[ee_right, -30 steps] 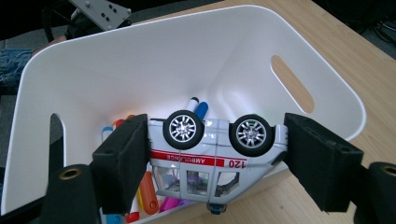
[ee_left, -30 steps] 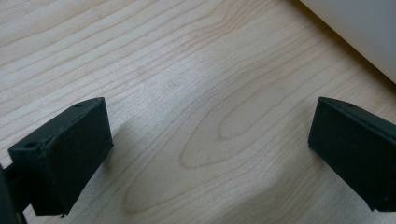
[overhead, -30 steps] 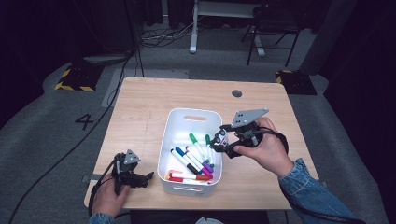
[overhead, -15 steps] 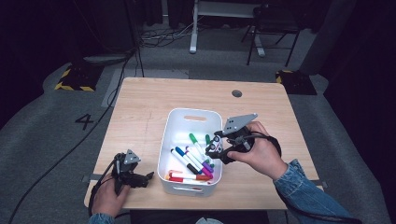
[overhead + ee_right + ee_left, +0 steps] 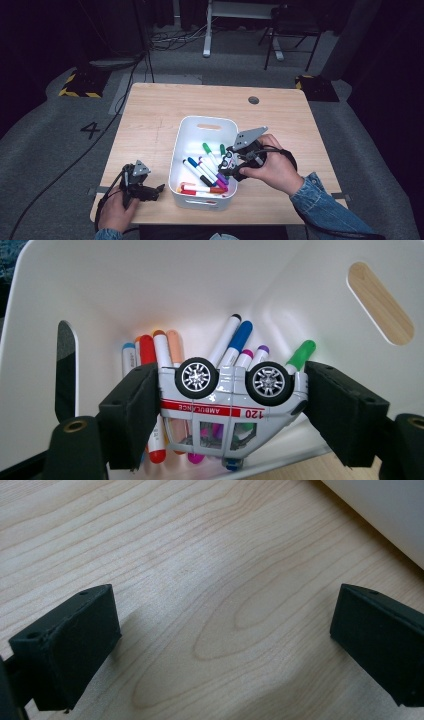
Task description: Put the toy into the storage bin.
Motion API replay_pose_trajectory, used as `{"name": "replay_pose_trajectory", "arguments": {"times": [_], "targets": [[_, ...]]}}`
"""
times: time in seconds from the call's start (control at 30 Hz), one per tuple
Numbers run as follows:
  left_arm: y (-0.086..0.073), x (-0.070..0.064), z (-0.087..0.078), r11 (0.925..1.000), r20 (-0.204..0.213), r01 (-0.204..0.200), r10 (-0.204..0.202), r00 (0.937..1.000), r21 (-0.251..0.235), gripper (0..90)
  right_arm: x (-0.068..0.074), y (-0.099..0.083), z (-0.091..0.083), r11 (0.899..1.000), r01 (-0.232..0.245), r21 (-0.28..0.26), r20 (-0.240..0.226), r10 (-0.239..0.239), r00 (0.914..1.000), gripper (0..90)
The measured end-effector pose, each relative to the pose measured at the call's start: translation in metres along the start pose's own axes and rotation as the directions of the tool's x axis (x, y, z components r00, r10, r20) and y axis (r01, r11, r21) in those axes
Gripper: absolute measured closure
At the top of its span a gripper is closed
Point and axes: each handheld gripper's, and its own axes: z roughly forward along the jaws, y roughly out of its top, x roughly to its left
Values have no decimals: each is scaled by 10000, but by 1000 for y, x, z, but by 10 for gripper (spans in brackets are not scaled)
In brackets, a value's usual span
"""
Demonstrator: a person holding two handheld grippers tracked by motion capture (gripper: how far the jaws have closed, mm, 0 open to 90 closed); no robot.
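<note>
Overhead, right tool point(image 5: 230, 405) grips upturned toy ambulance point(image 5: 230, 395); left tool point(image 5: 220, 645) rests open.

Dim room: grey floor point(image 5: 60, 115) marked "4" point(image 5: 92, 130), wooden table point(image 5: 165, 107), black chair point(image 5: 290, 25) beyond its far edge.

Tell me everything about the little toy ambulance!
The toy ambulance is white with a red stripe, the word AMBULANCE and the number 120. It has silver-spoked black wheels and see-through windows. It is upside down, wheels up, squeezed end to end by the right gripper and its black jaws, above the markers in the white bin.
</note>
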Motion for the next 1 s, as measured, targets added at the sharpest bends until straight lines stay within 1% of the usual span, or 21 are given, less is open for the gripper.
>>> {"name": "replay_pose_trajectory", "arguments": {"times": [0.03, 0.27, 0.3, 0.33, 0.37, 0.43, 0.5, 0.53, 0.6, 0.8, 0.83, 0.93, 0.97, 1.0], "targets": [[0, 0, 0, 10000, 2, -3, 3, 10000, 3, 0, 1, -1, 2, 9999, -24, 108, -56, 25, 10000, 251], [0, 0, 0, 10000, 1, 0, 0, 10000, 0, 0, 4, -2, 6, 9991, 9, 427, -204, 0, 9998, 250], [0, 0, 0, 10000, 3, 0, 0, 10000, 1, 0, 5, -2, 8, 9981, 49, 621, -250, -33, 9997, 250], [0, 0, 0, 10000, 3, 0, 0, 10000, 1, 0, 5, -2, 8, 9981, 49, 621, -250, -33, 9997, 250], [0, 0, 0, 10000, 1, -15, 15, 10000, -18, 0, 6, -1, 9, 9968, 83, 792, -282, -60, 9996, 250], [0, 0, 0, 10000, 3, -3, 3, 10000, 2, 0, 6, 0, 9, 9961, 104, 872, -294, -79, 9995, 250], [0, 0, 0, 10000, 1, -3, 3, 10000, 2, 0, 7, 3, 11, 9935, 134, 1135, -315, -99, 9995, 249], [0, 0, 0, 10000, 1, 0, 0, 10000, 1, 0, 7, 4, 12, 9905, 211, 1357, -288, -174, 9994, 249], [0, 0, 0, 10000, 3, -1, 1, 10000, 2, 0, 8, 6, 14, 9872, 254, 1573, -191, -226, 9996, 248], [0, 0, 0, 10000, 3, 3, -3, 10000, 0, 0, 9, 8, 19, 9826, 317, 1832, -278, -270, 9992, 247], [0, 0, 0, 10000, 1, -20, 20, 10000, -15, 0, 10, 8, 21, 9809, 367, 1911, -364, -303, 9989, 246], [0, 0, 0, 10000, -2, -20, 20, 10000, -15, 0, 10, 7, 23, 9796, 346, 1982, -431, -265, 9987, 245], [0, 0, 0, 10000, 3, -3, 3, 10000, 3, 0, 10, 7, 23, 9801, 415, 1943, -435, -337, 9985, 275], [0, 0, 0, 10000, -1, -20, 20, 10000, -16, 0, 9, 8, 22, 9782, 548, 2005, -507, -456, 9977, 312]]}}
